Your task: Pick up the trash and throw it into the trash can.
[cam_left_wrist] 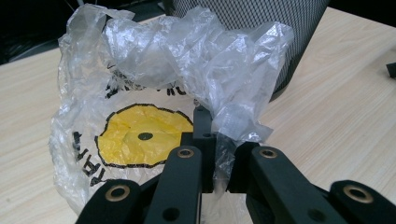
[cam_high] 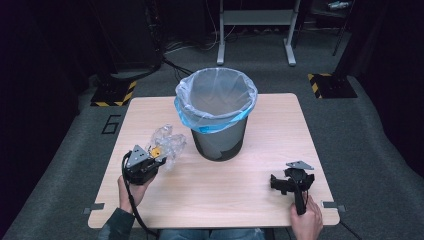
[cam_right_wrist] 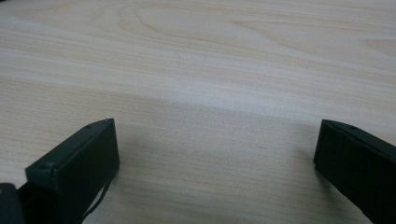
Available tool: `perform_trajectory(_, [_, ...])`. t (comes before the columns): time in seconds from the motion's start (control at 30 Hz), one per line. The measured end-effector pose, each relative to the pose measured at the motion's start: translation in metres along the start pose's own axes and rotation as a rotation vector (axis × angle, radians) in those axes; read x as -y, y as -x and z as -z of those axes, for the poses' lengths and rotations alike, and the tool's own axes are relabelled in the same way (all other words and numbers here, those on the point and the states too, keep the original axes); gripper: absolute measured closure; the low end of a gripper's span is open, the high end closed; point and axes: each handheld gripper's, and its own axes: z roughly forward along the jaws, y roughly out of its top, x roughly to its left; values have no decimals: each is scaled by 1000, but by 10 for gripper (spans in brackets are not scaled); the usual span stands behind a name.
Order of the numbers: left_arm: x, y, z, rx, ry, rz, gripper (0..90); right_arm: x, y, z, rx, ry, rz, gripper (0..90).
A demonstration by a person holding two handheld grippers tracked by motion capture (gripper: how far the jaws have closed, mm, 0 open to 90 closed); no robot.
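A crumpled clear plastic bag (cam_high: 167, 143) with a yellow round print (cam_left_wrist: 142, 135) and black letters hangs just left of the bin. My left gripper (cam_high: 159, 159) is shut on a fold of this plastic bag (cam_left_wrist: 196, 70), its jaws pinching the film close together, held a little above the table. A dark mesh waste bin (cam_high: 219, 135) lined with a clear and blue bag (cam_high: 215, 95) stands mid-table. My right gripper (cam_high: 280, 182) rests low at the front right of the table, jaws wide apart over bare wood, nothing between its fingertips (cam_right_wrist: 88, 154).
The light wooden table (cam_high: 260, 195) carries the bin at its middle. Beyond it are grey floor, yellow-black marked stands (cam_high: 114, 93) and a metal frame (cam_high: 255, 30). The bin's mesh wall (cam_left_wrist: 289, 28) rises close behind the bag in the left gripper view.
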Motion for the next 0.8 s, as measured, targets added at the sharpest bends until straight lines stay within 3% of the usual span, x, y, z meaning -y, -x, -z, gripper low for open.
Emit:
perform_trajectory(0.03, [-4, -1, 4, -7, 1, -17, 857, 0, 0, 0, 0, 0, 0, 0])
perform_trajectory(0.5, [-28, -4, 17, -10, 20, -43, 857, 0, 0, 0, 0, 0, 1, 0])
perform_trajectory(0.8, [-39, -8, 23, -5, 32, -42, 857, 0, 0, 0, 0, 0, 0, 0])
